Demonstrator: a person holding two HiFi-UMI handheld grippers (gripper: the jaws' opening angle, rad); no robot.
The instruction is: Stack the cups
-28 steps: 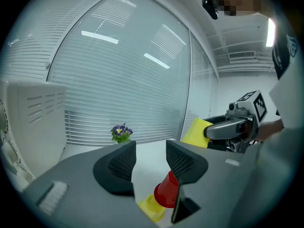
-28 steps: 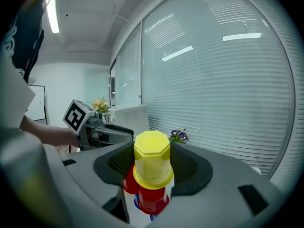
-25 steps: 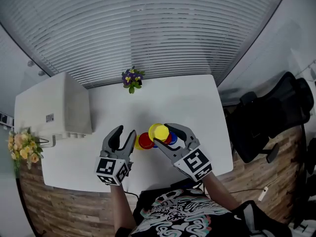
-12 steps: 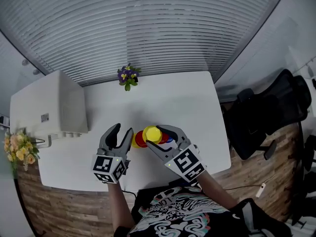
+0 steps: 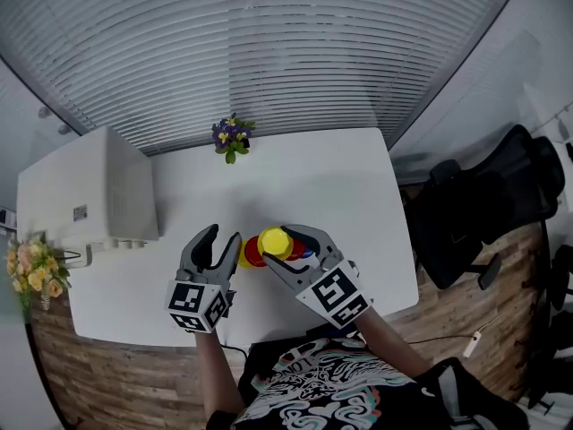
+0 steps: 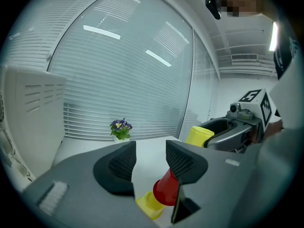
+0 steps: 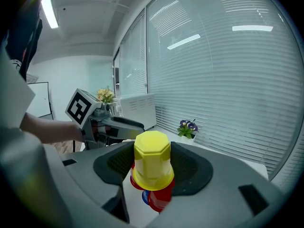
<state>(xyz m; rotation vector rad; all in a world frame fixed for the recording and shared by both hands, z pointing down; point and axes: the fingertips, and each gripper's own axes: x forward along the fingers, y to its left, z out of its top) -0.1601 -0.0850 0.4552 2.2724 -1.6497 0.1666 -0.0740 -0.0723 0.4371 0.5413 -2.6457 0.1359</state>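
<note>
Right gripper view nails it: right gripper [image 7: 152, 166] pinches the upturned yellow cup [image 7: 153, 153]. Left gripper view: left gripper [image 6: 149, 161] jaws apart, empty, red cup [image 6: 167, 190] at 5 o'clock.

Blue cup [image 7: 144, 197] mostly hidden behind yellow cup [image 7: 152, 163] and red cups [image 7: 161, 197]. Second yellow cup [image 6: 148, 206] partly covered by left gripper [image 6: 151, 151] body.
</note>
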